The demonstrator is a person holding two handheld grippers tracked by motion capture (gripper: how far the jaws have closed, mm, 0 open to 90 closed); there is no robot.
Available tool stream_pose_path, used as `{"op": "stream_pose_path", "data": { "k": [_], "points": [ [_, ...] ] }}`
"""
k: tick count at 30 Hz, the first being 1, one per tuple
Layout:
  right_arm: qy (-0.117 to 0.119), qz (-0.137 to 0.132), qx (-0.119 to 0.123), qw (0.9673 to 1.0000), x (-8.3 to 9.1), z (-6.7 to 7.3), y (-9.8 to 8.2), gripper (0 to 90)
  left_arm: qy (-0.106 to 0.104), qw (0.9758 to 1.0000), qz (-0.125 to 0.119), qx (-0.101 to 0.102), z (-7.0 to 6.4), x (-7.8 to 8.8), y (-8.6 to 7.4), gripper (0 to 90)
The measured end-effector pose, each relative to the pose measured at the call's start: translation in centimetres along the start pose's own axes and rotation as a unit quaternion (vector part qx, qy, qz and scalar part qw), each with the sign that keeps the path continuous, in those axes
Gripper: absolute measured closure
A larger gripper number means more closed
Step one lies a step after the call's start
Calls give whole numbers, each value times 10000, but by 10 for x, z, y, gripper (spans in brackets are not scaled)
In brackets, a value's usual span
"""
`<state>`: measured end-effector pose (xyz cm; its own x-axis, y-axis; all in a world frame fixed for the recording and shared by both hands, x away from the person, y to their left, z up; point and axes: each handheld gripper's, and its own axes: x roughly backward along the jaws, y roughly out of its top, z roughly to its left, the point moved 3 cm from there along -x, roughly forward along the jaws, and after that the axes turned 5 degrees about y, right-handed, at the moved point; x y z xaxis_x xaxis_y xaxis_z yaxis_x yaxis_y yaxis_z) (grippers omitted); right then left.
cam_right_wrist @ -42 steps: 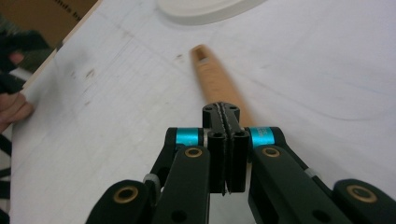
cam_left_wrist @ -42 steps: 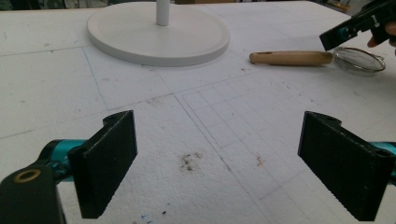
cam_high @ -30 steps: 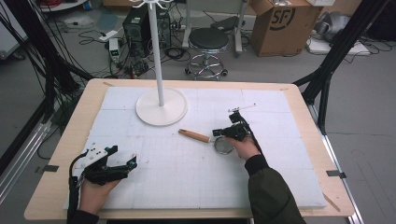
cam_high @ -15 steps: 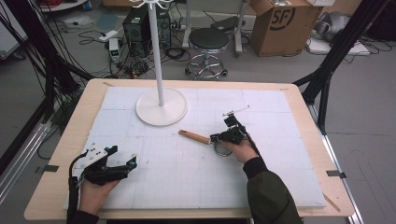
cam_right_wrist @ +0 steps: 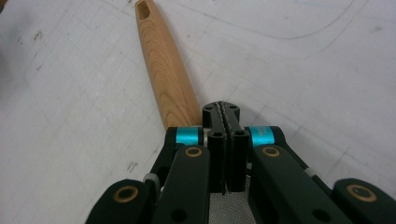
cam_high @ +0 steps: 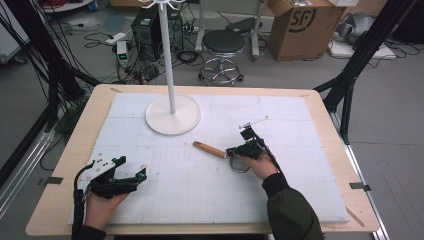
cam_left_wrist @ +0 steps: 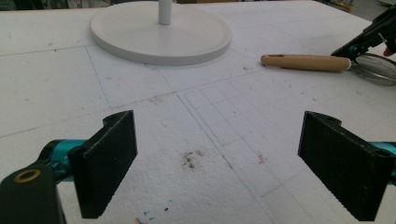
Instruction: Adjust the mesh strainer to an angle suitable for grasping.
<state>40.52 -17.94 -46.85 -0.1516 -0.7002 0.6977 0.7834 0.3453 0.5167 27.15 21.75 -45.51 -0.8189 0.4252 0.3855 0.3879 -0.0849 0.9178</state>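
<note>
Right gripper view shows my right gripper (cam_right_wrist: 224,108) pinched shut on the strainer (cam_high: 214,150) where its wooden handle meets the mesh, flat on the table. Left gripper (cam_left_wrist: 219,158) idles, jaws spread. Next I'd lift it, probably toward the stand (cam_high: 172,114).

Strainer handle (cam_right_wrist: 166,70) light tan wood, grained; white stand base (cam_high: 172,114); white gridded mat (cam_high: 210,185) on pale wood bench (cam_high: 60,160); right gripper (cam_right_wrist: 225,112) black, teal bands
</note>
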Motion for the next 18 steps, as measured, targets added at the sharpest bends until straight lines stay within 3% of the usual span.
{"op": "stream_pose_path", "data": {
  "k": [18],
  "points": [
    [279,358,-37,9990,1,7,-6,896,-3,10000,3,-22,0,0,0,122]
  ]
}}
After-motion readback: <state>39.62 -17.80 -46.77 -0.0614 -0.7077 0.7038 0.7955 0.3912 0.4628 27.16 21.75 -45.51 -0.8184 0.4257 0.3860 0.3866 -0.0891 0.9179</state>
